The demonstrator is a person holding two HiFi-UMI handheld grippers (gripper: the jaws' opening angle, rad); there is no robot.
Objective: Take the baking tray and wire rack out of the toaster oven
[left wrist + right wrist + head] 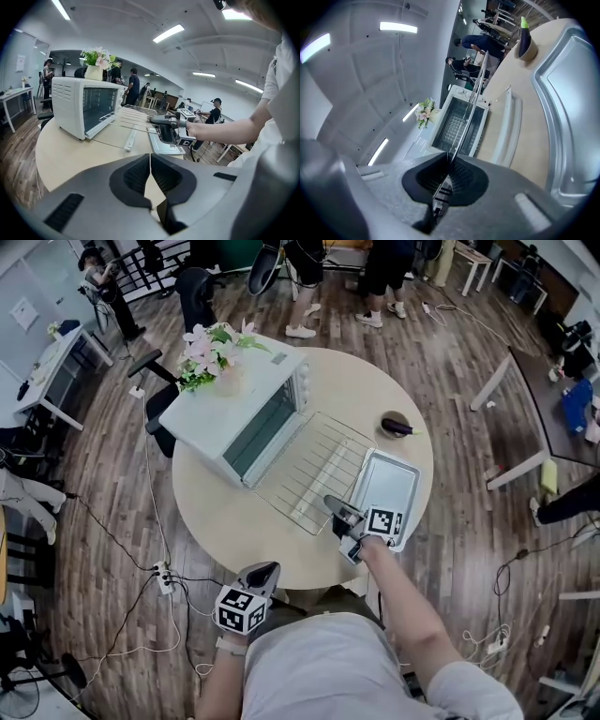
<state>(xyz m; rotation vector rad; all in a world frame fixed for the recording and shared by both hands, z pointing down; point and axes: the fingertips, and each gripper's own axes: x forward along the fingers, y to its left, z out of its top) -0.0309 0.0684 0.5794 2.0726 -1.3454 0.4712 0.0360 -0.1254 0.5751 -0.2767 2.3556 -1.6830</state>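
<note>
The white toaster oven (234, 418) stands on the round table (216, 521) with its glass door folded down. The wire rack (314, 465) hangs level over that door, its far edge at the oven's mouth. My right gripper (330, 502) is shut on the rack's near edge; in the right gripper view the rack (473, 93) runs edge-on out of the jaws. The silver baking tray (389, 488) lies flat on the table, right of the rack. My left gripper (265, 570) is shut and empty, at the table's near edge. It faces the oven (79, 105) and the rack (131, 117).
A vase of flowers (216, 352) sits on top of the oven. A small bowl with an aubergine (397, 426) stands beyond the tray. Cables and a power strip (164, 577) lie on the wooden floor at left. People stand at the far side of the room.
</note>
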